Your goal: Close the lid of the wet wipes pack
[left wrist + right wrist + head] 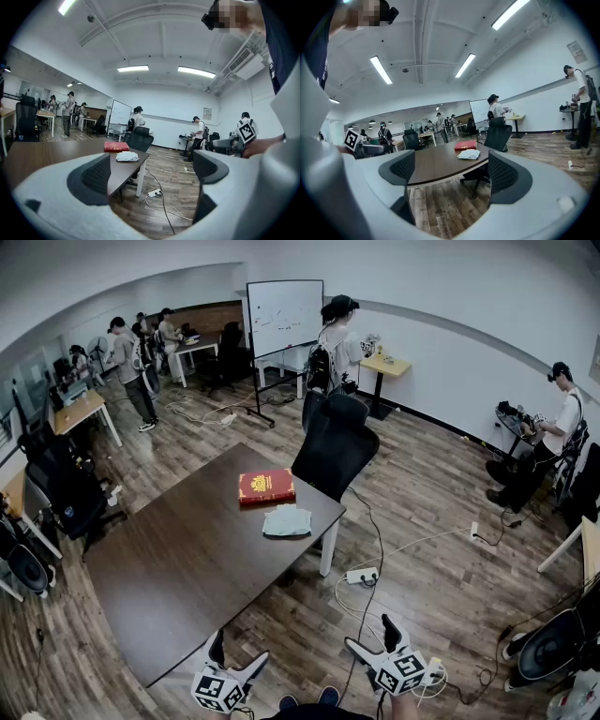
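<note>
Wet wipes pack lies on the dark table, far ahead of both claws and just beside a red book. Head view alone shows the left gripper and right gripper together, past the near table corner. Only the gripper views show the jaws: both pairs well apart, holding nothing. Lid too small to read.
</note>
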A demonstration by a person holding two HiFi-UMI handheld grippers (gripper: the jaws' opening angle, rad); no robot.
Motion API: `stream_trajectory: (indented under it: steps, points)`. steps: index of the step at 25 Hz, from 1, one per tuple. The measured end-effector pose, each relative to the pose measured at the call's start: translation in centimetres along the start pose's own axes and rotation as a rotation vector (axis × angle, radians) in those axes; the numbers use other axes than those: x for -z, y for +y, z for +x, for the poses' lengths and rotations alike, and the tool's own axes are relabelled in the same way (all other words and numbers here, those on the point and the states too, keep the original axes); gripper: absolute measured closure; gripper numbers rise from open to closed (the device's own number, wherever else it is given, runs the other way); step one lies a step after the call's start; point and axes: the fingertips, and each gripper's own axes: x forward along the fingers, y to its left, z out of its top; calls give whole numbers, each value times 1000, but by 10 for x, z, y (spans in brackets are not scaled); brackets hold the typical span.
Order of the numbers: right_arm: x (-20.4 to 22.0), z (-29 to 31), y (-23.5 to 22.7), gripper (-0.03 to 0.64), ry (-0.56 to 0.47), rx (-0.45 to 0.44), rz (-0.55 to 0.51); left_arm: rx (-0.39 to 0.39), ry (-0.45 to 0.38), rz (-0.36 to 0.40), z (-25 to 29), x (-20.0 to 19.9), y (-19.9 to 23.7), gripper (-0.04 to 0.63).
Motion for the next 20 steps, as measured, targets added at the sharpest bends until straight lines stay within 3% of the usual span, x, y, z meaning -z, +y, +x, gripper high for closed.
stream_trajectory:
  steps: [20]
  points:
    - [-9, 3, -10, 69, -9, -31, -12, 1, 4, 7, 23, 1, -14, 2]
